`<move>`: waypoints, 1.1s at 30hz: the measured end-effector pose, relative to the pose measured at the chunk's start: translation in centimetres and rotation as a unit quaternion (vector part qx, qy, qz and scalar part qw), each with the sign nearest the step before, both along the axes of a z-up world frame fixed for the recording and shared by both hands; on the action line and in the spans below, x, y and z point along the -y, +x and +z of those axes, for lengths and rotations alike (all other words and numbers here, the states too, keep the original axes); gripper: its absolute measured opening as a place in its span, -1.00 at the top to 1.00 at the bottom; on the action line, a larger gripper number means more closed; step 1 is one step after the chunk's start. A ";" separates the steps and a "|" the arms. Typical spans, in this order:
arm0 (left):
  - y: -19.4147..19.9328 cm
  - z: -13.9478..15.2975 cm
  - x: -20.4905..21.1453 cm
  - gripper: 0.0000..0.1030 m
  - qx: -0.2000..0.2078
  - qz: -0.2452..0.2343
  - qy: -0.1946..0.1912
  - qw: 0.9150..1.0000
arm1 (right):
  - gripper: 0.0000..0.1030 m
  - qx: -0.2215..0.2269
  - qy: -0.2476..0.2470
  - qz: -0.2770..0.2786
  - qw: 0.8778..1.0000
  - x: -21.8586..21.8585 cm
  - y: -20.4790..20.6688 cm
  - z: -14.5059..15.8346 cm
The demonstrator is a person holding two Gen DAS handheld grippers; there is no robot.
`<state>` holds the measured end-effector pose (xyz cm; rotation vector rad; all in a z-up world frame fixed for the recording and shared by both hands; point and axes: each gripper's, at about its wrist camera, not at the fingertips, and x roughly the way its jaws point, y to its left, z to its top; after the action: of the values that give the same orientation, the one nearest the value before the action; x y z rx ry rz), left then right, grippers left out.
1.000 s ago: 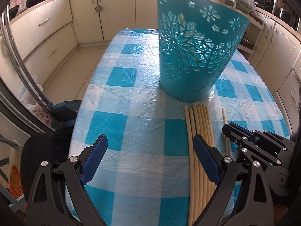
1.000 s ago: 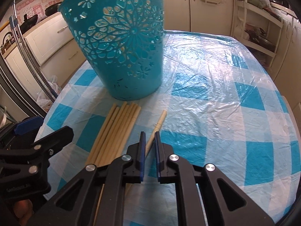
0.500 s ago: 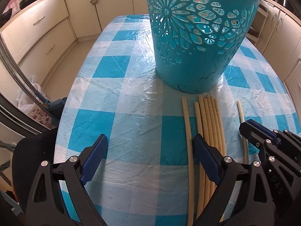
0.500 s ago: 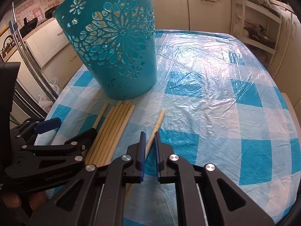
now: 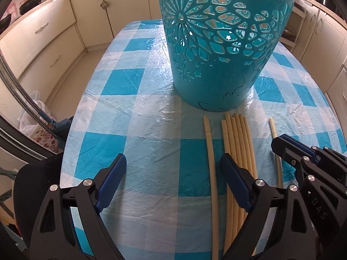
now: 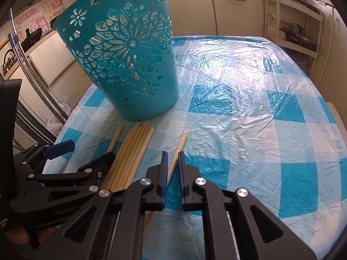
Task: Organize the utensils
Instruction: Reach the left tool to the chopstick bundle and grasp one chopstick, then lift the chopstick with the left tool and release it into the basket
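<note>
Several pale chopsticks [image 5: 238, 143] lie bundled on the blue checked tablecloth, in front of a teal cut-out basket [image 5: 219, 49]. One chopstick [image 5: 210, 151] lies apart to their left, another [image 5: 275, 134] to their right. My left gripper [image 5: 173, 173] is open, low over the table, with its right finger over the bundle. My right gripper [image 6: 172, 164] is nearly shut around the single right chopstick [image 6: 180, 145]; the stick runs between its jaws with small gaps. The basket [image 6: 128, 65] and the bundle [image 6: 130, 156] also show in the right wrist view.
The table [image 6: 249, 108] is covered in crinkled clear plastic and stretches to the right of the basket. Cream kitchen cabinets [image 5: 43, 36] surround it. A black chair back [image 5: 36, 186] stands at the table's near left edge. The left gripper [image 6: 71, 162] sits close beside the right.
My left gripper has moved forward toward the basket and over the bundle; one chopstick has separated to the left. My right gripper has stayed around the single chopstick.
</note>
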<state>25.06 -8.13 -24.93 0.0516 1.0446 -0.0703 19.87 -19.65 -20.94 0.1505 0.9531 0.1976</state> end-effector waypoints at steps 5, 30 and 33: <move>-0.1 0.1 0.6 -0.23 0.007 -0.019 -0.004 1.000 | 0.81 0.004 0.001 0.001 1.000 0.0 0.0 -0.1; -1.5 8.8 -5.9 0.90 -0.013 -0.042 -0.164 0.986 | 0.81 0.010 0.027 -0.001 1.000 0.9 0.1 -0.3; -2.4 12.7 -6.4 0.90 0.028 -0.051 -0.172 0.983 | 0.81 0.009 0.031 0.000 0.999 1.0 0.1 -0.3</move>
<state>22.70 -1.72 -12.20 -0.2057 0.9615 -0.3391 20.01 -20.68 -21.24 0.2059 0.9285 0.2275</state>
